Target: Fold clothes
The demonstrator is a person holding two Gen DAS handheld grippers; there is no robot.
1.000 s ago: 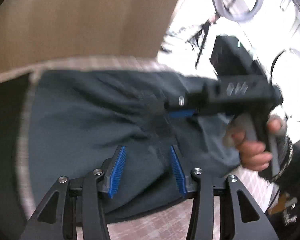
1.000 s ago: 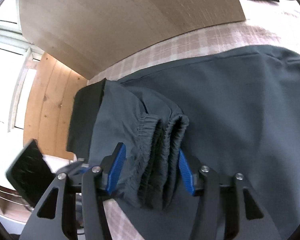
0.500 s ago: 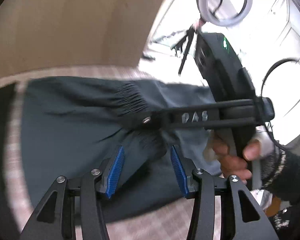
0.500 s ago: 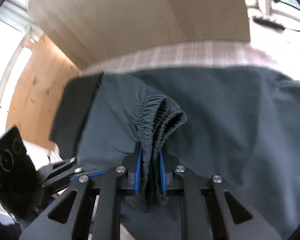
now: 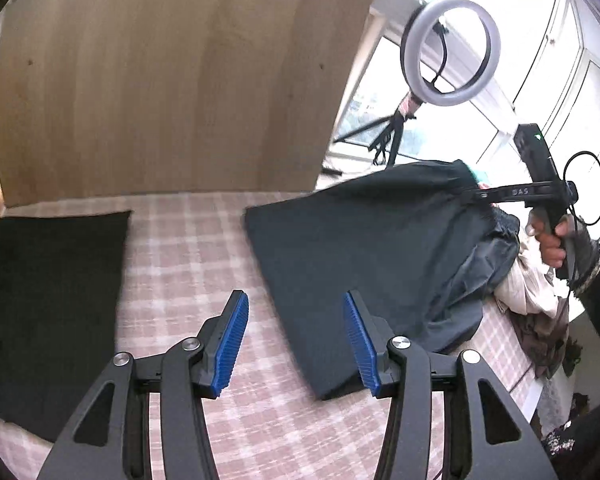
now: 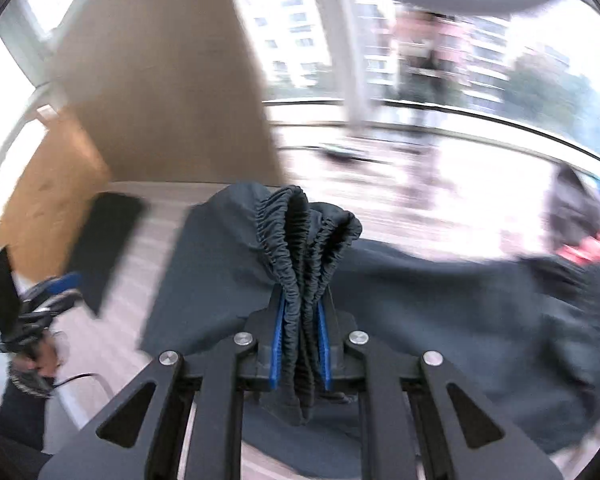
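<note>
Blue-padded right gripper (image 6: 300, 354) clamped on bunched elastic waistband (image 6: 306, 236) of dark grey trousers (image 5: 364, 240), lifted off checked bedcover (image 5: 188, 248), likely to carry that end over for a fold. Far end of trousers draped on bed at right. Left gripper (image 5: 296, 340) spread wide, empty, hovering near trouser edge. Folded black garment (image 5: 48, 292) lying flat at left. No containers visible.
</note>
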